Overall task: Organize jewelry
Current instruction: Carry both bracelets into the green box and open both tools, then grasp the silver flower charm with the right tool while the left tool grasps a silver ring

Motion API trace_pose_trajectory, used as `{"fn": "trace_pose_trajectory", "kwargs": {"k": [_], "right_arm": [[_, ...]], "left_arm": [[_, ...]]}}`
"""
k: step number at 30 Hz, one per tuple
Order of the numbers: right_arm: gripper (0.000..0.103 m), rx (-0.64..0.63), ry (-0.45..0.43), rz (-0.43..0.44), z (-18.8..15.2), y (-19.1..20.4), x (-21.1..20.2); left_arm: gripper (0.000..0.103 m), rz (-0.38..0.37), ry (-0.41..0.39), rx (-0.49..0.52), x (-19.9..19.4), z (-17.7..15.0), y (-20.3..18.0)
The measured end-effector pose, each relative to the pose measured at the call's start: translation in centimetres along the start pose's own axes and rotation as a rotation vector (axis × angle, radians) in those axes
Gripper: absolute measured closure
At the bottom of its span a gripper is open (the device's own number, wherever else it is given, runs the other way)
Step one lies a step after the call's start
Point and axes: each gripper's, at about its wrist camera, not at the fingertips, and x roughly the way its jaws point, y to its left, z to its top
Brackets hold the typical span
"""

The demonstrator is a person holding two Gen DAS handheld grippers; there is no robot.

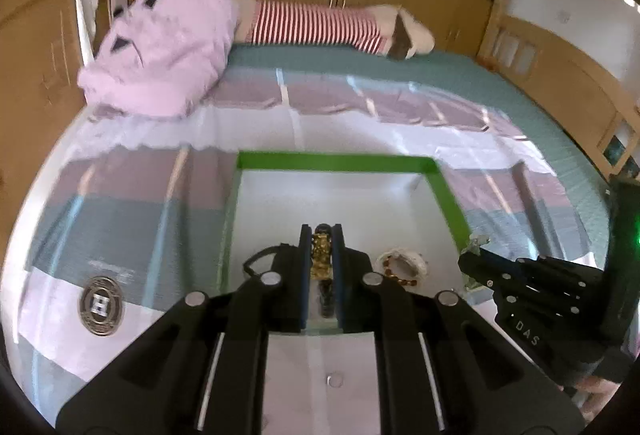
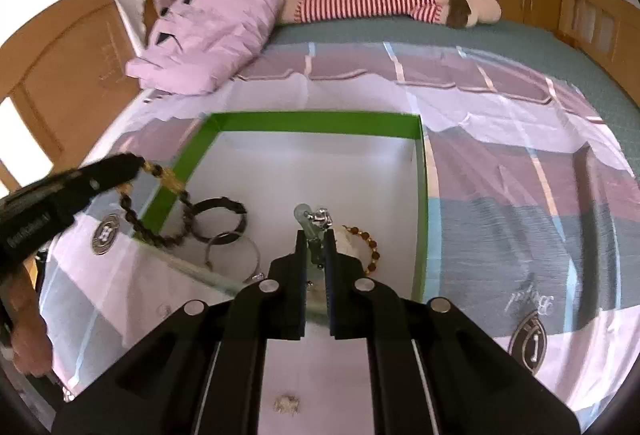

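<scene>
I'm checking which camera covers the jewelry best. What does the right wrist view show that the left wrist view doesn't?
Only the right wrist view shows the dark bangle and the thin silver hoop in the green-walled box. Only the left wrist view looks straight down the dark and gold bead bracelet clamped in the left gripper. Both show the box, amber bead bracelet and pink blanket.

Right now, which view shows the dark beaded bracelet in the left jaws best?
The right wrist view: the dark beaded bracelet hangs as a loop from the left gripper over the green box wall. The left wrist view shows only a gold and dark stretch pinched between its jaws.
</scene>
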Motion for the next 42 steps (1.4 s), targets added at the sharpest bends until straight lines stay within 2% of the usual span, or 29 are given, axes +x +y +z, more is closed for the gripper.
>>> {"fn": "trace_pose_trajectory", "kwargs": {"k": [3,5,6,8,10,12,13,15,18,20,24,28,29,31,34,38,42], "right_arm": [[0.089,-0.014,0.039,-0.036,0.0,-0.1,1.9],[0.061,-0.012,0.06,-0.054,-0.2,-0.2,2.3],[0.058,-0.007,0.058,-0.047,-0.3,-0.2,2.1],[0.057,-0.016,0.044,-0.013,-0.4,0.0,1.0],[0.057,-0.042,0.039,0.032,-1.0,0.7,-0.2],[0.057,-0.08,0.062,0.081,-2.2,1.6,-1.1],[0.057,-0.111,0.092,0.105,-3.3,2.3,-1.4],[0.057,-0.159,0.155,0.119,-4.9,3.3,-1.2],[0.057,-0.242,0.241,0.096,-7.3,4.7,0.2],[0.057,-0.272,0.306,0.043,-8.9,4.7,1.7],[0.057,-0.271,0.387,-0.01,-10.3,4.1,3.8],[0.058,-0.28,0.414,-0.035,-10.8,4.2,4.8],[0.06,-0.286,0.412,-0.037,-10.9,4.3,4.8],[0.065,-0.286,0.418,-0.029,-10.9,4.4,4.8],[0.065,-0.283,0.421,-0.025,-10.9,4.1,4.8],[0.065,-0.287,0.421,-0.024,-11.1,3.8,4.5],[0.065,-0.297,0.42,-0.027,-10.9,3.7,4.4]], "left_arm": [[0.094,0.017,0.069,0.001,3.3,-0.6,0.3],[0.094,0.031,0.095,0.009,4.3,-1.3,0.4],[0.094,0.038,0.097,0.012,4.3,-1.4,0.6],[0.093,0.043,0.078,0.025,3.1,-1.4,1.0],[0.088,0.041,0.052,0.022,0.9,-1.7,2.1],[0.087,0.049,0.049,0.001,-0.7,-2.5,3.3],[0.087,0.06,0.064,-0.018,-1.2,-3.1,4.1],[0.087,0.098,0.149,-0.053,-1.4,-5.4,5.7],[0.087,0.144,0.263,-0.06,-0.4,-9.1,7.1],[0.087,0.161,0.318,-0.038,0.4,-10.9,7.0],[0.083,0.119,0.361,0.049,1.1,-12.4,5.4],[0.082,0.094,0.425,0.104,2.5,-14.1,4.1],[0.082,0.086,0.439,0.107,2.9,-14.4,4.0],[0.082,0.106,0.452,0.134,3.6,-15.0,3.9],[0.082,0.108,0.455,0.137,3.7,-15.3,4.3],[0.081,0.076,0.462,0.128,3.6,-15.7,5.4],[0.081,0.057,0.452,0.17,3.1,-16.3,5.4]]}}
